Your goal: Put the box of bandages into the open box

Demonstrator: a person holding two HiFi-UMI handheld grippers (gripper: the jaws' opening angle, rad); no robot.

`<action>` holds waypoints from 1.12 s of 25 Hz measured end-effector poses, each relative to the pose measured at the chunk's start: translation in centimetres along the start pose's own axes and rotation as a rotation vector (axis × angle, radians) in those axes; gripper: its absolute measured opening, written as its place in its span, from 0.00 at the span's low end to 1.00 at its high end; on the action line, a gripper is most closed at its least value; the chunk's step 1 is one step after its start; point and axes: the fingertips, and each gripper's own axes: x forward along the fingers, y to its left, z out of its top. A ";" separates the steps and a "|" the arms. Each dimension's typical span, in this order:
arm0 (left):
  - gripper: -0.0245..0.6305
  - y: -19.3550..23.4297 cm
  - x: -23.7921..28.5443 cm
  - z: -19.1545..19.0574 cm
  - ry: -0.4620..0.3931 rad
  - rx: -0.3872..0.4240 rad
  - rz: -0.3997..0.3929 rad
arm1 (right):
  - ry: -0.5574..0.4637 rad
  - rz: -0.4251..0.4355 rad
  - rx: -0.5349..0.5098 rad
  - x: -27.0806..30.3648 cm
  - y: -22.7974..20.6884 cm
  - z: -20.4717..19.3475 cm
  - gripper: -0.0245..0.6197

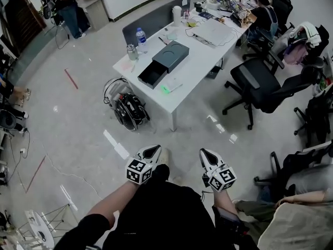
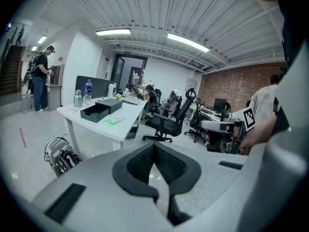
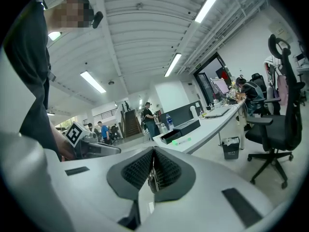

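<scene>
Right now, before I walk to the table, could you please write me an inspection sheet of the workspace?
Surface: long white table, partly bare, ahead across the grey floor.
Job's things: dark grey box with its drawer pulled open; small white box with a green mark, likely the bandages, lies beside it, apart, not yet inside.
Clutter: clear water bottle, metal flask, silver laptop.
Grippers: left gripper and right gripper both shut, empty, close to the person's body, far from the table.
Cables: black bundle of cables and gear on the floor by the table; thin cable across the floor.
Surroundings: black office chair beside the table; standing person; seated person.
</scene>
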 end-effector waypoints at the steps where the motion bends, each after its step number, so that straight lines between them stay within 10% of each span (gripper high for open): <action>1: 0.05 0.3 0.6 0.2 0.000 -0.001 -0.007 | -0.002 -0.008 -0.001 0.3 -0.4 0.3 0.08; 28: 0.05 14.8 11.4 10.5 -0.012 0.045 -0.134 | -0.008 -0.193 -0.089 14.4 -8.6 8.3 0.08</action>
